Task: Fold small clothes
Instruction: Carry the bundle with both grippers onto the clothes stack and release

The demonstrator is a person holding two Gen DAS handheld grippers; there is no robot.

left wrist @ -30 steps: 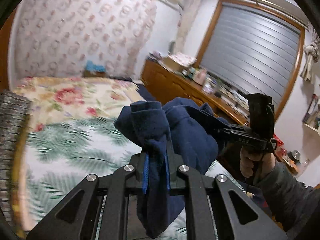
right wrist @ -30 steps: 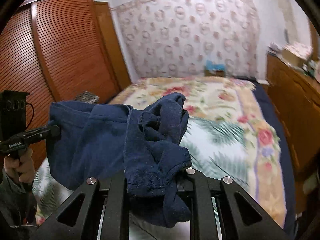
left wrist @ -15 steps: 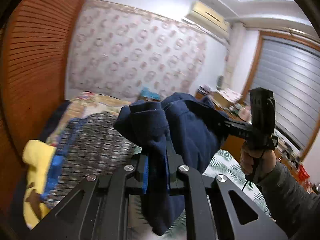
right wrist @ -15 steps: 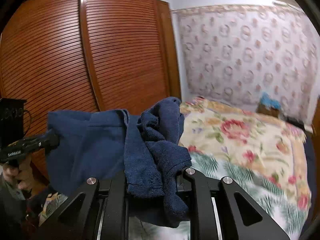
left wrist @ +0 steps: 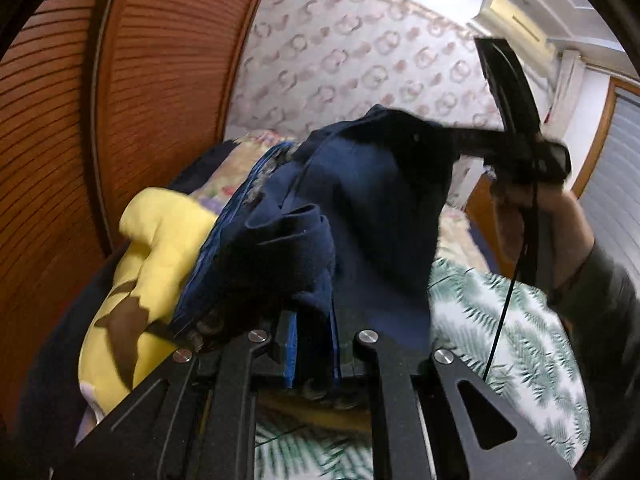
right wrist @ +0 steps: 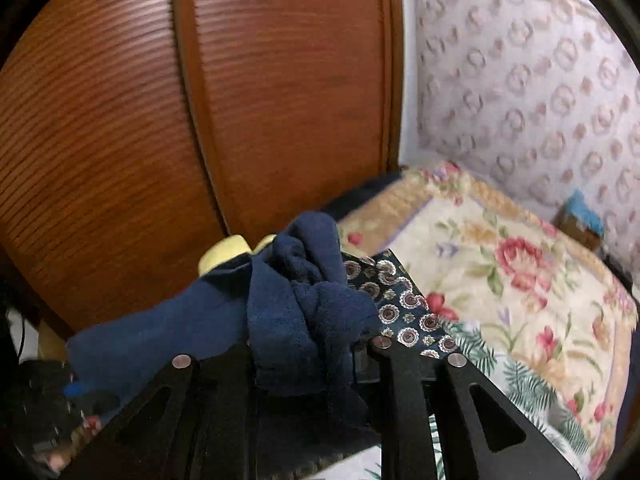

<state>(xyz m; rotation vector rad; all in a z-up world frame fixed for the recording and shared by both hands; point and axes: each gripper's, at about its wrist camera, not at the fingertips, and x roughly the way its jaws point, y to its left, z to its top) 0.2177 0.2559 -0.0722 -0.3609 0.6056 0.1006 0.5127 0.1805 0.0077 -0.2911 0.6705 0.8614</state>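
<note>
Both my grippers carry the blue garment (left wrist: pixel 360 208) over the stack of folded clothes (left wrist: pixel 160 264) at nine o'clock. My left gripper (left wrist: pixel 314 344) pinches it tight; my right gripper (right wrist: pixel 320 344), jaws just easing wider, could drop its bunched end and spoil the fold.

Navy garment (right wrist: pixel 304 312), yellow cloth with brown patch (left wrist: pixel 140 280) at nine o'clock, medallion-print dark fabric (right wrist: pixel 404 304), floral bedspread (right wrist: pixel 512 272) (palm-leaf green below), reddish-brown louvred wardrobe (right wrist: pixel 200 100)
</note>
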